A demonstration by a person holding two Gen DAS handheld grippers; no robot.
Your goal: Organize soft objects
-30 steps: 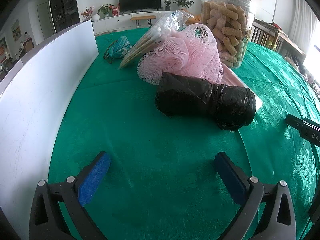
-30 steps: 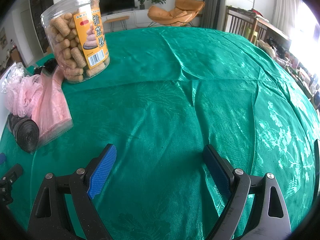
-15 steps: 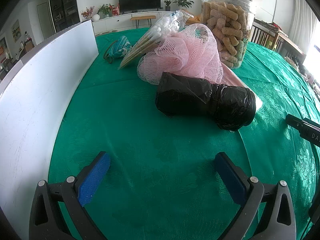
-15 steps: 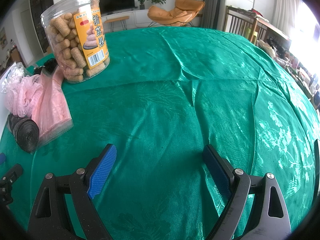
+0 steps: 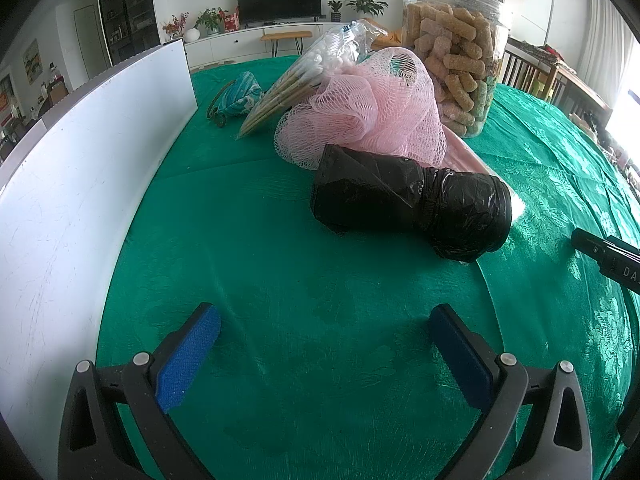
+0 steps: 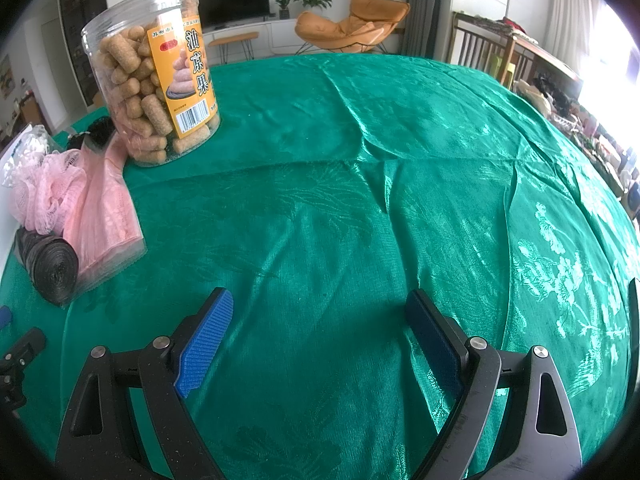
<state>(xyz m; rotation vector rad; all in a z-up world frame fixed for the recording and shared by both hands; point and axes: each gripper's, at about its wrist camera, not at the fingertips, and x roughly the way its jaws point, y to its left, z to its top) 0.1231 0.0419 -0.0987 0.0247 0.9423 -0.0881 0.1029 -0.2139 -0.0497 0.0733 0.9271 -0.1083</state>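
A black roll of bin bags (image 5: 408,204) lies on the green tablecloth (image 5: 280,280), ahead of my open, empty left gripper (image 5: 324,320). Behind the roll is a pink mesh bath sponge (image 5: 360,112) on a pink packaged cloth (image 5: 468,156). A bag of cotton swabs (image 5: 304,76) and a small teal pouch (image 5: 236,96) lie farther back. My right gripper (image 6: 320,312) is open and empty over bare cloth; the roll (image 6: 48,268), sponge (image 6: 44,188) and pink cloth (image 6: 104,216) are at its far left.
A clear jar of biscuit sticks (image 5: 456,52) stands behind the sponge, also in the right wrist view (image 6: 156,92). A white board (image 5: 72,184) walls the table's left side. Part of the right gripper (image 5: 608,256) shows at the right edge.
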